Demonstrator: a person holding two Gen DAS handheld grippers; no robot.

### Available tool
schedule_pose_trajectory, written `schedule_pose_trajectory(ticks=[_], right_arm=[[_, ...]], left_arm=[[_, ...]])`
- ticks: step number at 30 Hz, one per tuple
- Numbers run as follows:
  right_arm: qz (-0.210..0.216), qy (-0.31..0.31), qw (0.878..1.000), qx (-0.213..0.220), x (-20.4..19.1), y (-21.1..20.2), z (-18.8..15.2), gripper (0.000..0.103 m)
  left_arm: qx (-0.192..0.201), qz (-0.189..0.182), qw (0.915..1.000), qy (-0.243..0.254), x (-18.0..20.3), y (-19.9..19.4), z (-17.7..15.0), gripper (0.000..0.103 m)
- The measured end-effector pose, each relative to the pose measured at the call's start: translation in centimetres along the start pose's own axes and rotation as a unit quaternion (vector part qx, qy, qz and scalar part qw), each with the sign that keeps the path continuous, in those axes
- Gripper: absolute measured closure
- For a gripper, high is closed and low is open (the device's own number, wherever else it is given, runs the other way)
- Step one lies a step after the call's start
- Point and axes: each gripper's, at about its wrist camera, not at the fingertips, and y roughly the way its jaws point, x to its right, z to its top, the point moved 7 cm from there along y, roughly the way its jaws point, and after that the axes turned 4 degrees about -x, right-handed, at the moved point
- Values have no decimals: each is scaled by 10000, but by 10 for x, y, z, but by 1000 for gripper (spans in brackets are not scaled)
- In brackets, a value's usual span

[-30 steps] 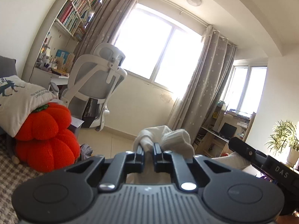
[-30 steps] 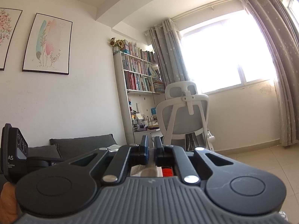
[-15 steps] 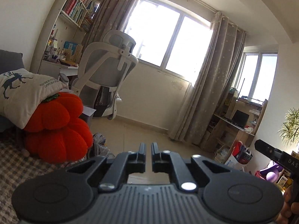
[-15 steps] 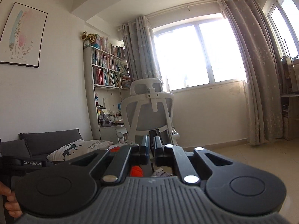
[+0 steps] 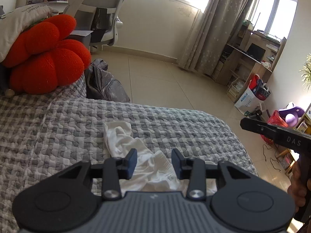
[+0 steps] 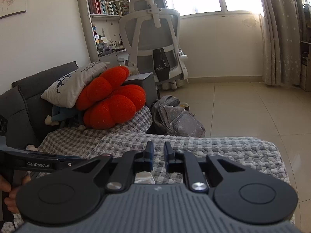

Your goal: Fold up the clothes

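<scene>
A crumpled white garment [image 5: 124,137] lies on the grey checked quilt [image 5: 58,128]. My left gripper [image 5: 154,162] is open and empty, hovering just above the near part of the garment. My right gripper [image 6: 157,156] has its jaws a narrow gap apart with nothing between them, above the quilt [image 6: 223,151]. A small white patch of the garment [image 6: 144,178] shows under the right gripper. The right gripper's body also shows at the right edge of the left wrist view [image 5: 276,134].
A red pumpkin cushion [image 5: 46,58] and a white printed pillow [image 6: 73,83] sit at the far left of the bed. A grey backpack [image 6: 176,120] lies on the floor beside the bed. A white office chair [image 6: 155,38], bookshelf and curtains stand beyond.
Both grippers have tilted down from the room toward the bed. The left gripper, shut on the white garment a second ago, has opened, and the garment now lies on the quilt.
</scene>
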Motion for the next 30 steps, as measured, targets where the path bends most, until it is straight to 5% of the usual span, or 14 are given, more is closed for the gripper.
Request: schedule_pose_trajectory(ticks=[2,4,13,17,19,21,22,23,24,30], right_arm=[[-45,218,9995,-214,12,7,-21,56],[5,373,9985,-403,21,10,-41,49],[8,812,9923,-936,64,38,-90,49],[443,640,9924,-951,57,57,-93,49],[325,405,9930,-1056,55,69,-96,49],[206,221,9942,-1036,52,74,-98,63],[174,191,9946,-1008,51,75,-97,91],[161,201,9950,-970,52,75,-96,100],[147,211,9953,-931,52,75,-96,100],[-407,153,9984,-365,68,54,-70,100]], left_arm=[[-178,83,9988,440,13,21,-11,46],[-222,274,9964,765,18,37,-14,36],[-445,652,9890,1247,-1,94,-6,33],[-606,653,9835,1575,8,120,-21,33],[-733,770,9809,1627,8,131,-26,35],[-758,801,9817,1555,7,137,-27,48],[-765,663,9843,1444,8,137,-26,71],[-772,554,9864,1342,8,136,-24,82],[-786,644,9860,1324,8,135,-21,91],[-480,476,9913,1127,11,107,3,94]])
